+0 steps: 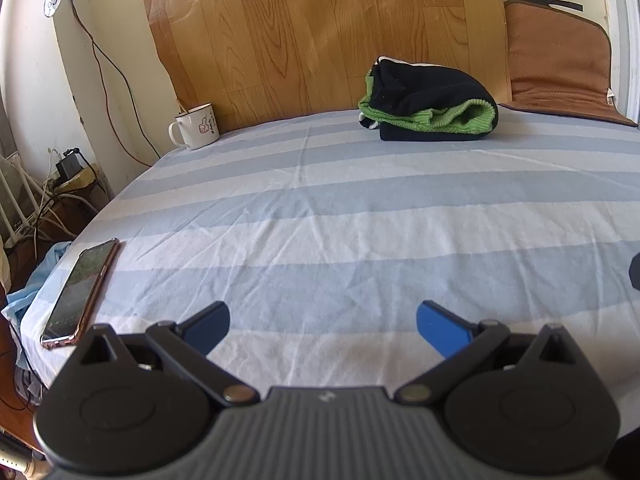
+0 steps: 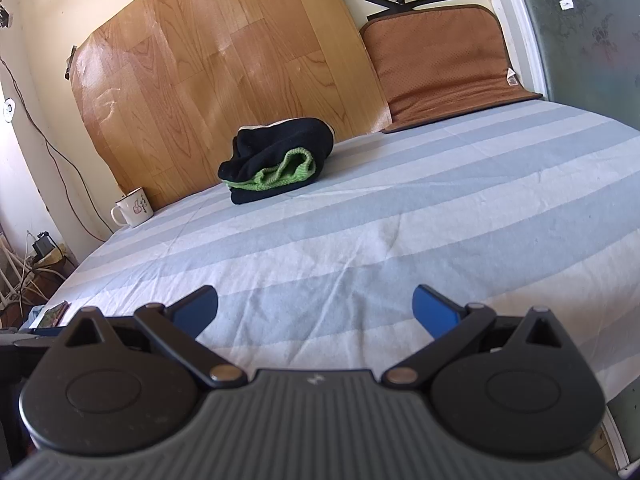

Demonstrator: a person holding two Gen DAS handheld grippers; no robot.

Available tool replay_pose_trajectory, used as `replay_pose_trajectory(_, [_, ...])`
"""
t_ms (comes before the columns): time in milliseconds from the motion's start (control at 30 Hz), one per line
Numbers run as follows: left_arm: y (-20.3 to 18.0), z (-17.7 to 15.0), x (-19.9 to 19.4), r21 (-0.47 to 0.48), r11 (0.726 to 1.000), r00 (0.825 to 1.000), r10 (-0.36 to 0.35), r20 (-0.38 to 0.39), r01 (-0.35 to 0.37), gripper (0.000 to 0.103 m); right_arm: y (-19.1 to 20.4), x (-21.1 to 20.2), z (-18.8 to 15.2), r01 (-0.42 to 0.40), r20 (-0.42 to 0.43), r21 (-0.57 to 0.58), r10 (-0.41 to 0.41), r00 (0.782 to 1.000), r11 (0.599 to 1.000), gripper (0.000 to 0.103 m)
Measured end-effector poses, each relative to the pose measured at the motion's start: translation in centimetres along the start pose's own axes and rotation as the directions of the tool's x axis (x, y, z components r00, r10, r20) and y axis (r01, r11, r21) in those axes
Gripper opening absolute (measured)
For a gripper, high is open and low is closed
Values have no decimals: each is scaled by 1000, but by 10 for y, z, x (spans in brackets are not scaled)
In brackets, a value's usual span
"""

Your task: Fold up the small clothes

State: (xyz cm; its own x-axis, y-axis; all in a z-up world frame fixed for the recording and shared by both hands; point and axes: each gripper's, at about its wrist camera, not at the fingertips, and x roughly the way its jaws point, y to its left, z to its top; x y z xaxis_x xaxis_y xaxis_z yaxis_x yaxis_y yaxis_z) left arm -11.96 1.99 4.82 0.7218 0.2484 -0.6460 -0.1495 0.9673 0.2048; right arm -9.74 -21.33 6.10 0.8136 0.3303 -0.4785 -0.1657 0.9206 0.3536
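Both tongs idle over the near edge of the bed (image 1: 320, 208); left gripper (image 1: 322, 326) has its blue pads spread wide, nothing between them; right gripper (image 2: 316, 312) same, jaws apart and empty, hanging above bare striped sheet.

Task item: black-and-green knit garment (image 1: 428, 100) sits at the far edge of the bed, close to the wood-grain board (image 1: 320, 32) on the wall; bundled into a compact stack, green ribbed band showing at the open side, black layers above and below it; reads as already folded and parked out of the working area, though that's my judgement; can't tell whether it is one piece or two.

Placement logic as I read it: the stack is pushed back so the middle of the sheet stays free as folding surface; both grippers are well apart from it, low and level at the near edge, which looks like a rest or reset pose rather than an approach.

Clutter is kept to the margins: white mug (image 1: 196, 126) at the far left corner, beside the board; phone (image 1: 82, 292) face up along the left edge, near the left gripper but not touching it; brown cushion (image 1: 560, 68) propped at the far right corner; cables and a charger (image 1: 68, 166) off the bed on the left.

No unfolded garment in either view; next piece, if any, would come from outside the frame.
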Motion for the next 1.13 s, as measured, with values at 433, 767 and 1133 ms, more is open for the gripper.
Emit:
replay_pose_trajectory(433, [3, 1, 1, -15, 1000, 1000, 9, -8, -9, 103, 0, 0, -1, -2, -1, 1, 2, 1000, 1000, 103])
replay_pose_trajectory(767, [-2, 16, 4, -13, 999, 999, -43, -14, 43, 103, 1, 8, 18, -22, 11, -18, 22, 1000, 1000, 103])
replay_pose_trajectory(1133, [-9, 64, 29, -5, 992, 992, -128, 12, 128, 103, -1, 42, 54, -38, 11, -62, 39, 999, 997, 103])
